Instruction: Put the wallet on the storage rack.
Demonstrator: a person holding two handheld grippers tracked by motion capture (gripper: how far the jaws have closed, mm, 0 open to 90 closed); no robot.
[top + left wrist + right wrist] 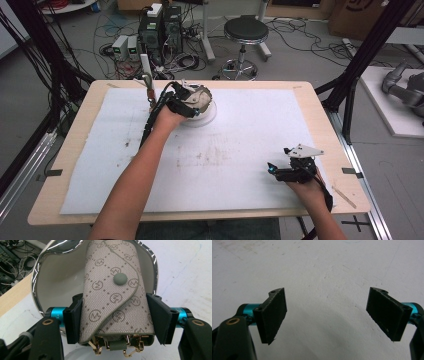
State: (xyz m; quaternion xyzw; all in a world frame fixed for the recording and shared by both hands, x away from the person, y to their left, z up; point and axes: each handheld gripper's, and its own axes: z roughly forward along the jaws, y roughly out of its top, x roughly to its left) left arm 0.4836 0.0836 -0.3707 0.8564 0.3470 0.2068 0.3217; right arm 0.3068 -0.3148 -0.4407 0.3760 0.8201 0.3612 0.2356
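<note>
Currently: left gripper fingers clamped on patterned key pouch, apparently over white bowl; right gripper fingers apart above desk.

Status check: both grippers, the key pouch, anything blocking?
Left gripper shut on the patterned key pouch, over the silver-rimmed white bowl. Right gripper open, nothing between its jaws, over the white mat. No obstruction seen near the bowl.
</note>
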